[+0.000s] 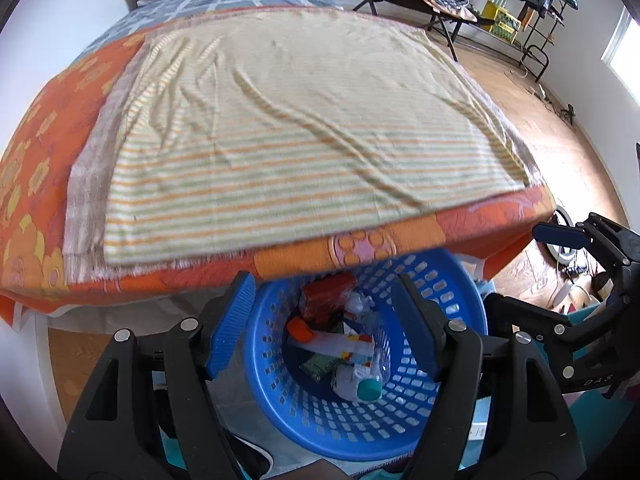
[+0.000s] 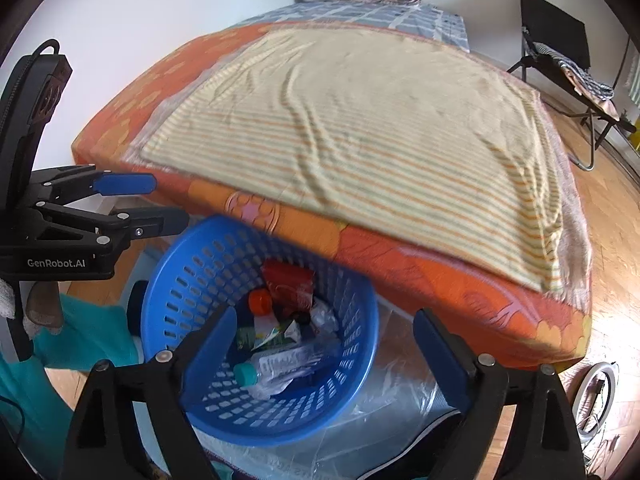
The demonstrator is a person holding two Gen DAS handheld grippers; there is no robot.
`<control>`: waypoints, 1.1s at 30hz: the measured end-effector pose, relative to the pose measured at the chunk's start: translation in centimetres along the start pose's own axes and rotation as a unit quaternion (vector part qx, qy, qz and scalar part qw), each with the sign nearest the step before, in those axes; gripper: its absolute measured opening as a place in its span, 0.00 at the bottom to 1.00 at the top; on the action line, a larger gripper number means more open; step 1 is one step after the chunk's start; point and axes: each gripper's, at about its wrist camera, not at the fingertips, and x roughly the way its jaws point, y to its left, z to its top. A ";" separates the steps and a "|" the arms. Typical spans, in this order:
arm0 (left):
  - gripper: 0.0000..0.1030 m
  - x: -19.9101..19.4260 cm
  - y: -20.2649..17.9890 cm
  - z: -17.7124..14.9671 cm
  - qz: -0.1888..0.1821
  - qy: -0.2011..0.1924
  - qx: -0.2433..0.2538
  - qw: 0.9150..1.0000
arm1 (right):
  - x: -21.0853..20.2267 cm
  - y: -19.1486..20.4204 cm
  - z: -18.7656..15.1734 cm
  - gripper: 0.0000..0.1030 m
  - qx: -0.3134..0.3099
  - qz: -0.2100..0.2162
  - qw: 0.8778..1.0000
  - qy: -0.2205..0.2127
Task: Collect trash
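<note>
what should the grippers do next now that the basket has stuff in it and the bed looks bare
Probably draw both back from the blue basket. The left gripper and right gripper are open and hold nothing, the trash, a crushed bottle among it, lies inside, and no litter shows on the striped towel.

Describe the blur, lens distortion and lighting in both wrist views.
Left wrist view: fisheye bends the bed into a dome; striped sheet slightly smeared by motion; bright window at the right edge. Right wrist view: same barrel bending, dark corners; blue basket rim and bed edge blurred; soft daylight, glare on the clear plastic under the basket.
</note>
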 end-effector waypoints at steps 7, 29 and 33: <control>0.71 -1.3 0.4 2.8 -0.001 -0.029 -0.008 1.000 | -1.1 -1.1 2.1 0.89 0.007 -0.020 0.999 -0.025; 0.81 -9.2 0.7 11.0 0.000 -0.170 -0.044 0.984 | -6.4 -6.1 10.7 0.91 0.045 -0.036 0.989 -0.134; 0.90 -10.4 0.7 11.7 0.012 -0.192 -0.048 0.980 | -7.3 -7.0 11.9 0.92 0.059 -0.025 0.986 -0.156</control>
